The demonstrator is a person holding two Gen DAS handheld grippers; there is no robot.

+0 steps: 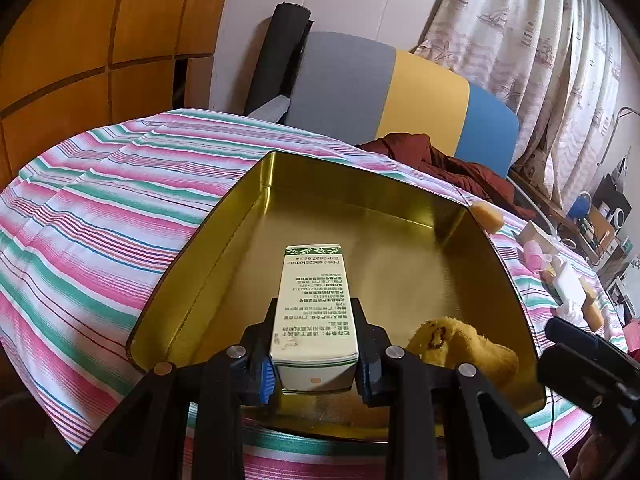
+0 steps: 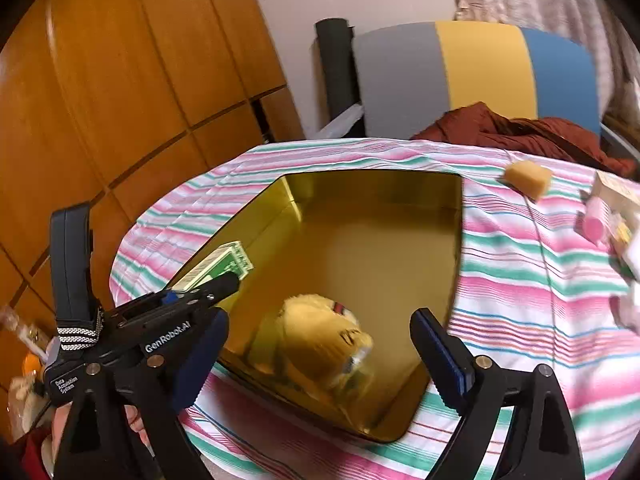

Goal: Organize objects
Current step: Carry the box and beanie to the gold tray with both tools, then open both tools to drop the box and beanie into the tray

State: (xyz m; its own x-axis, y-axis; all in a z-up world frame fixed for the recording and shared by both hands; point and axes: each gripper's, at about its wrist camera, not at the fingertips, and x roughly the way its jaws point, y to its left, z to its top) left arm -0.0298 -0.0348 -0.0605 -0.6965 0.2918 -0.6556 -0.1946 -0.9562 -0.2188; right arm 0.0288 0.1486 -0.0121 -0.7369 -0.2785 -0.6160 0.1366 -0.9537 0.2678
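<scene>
left tool [image 1: 314,360] tilted down, gripping box [image 1: 316,300]

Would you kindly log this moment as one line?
left tool: shut on white box over gold tin | right tool: open, empty | yellow plush: in tin

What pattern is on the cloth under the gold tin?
The cloth has pink, green and white stripes with thin blue and red lines; the left wrist view shows it best.
</scene>
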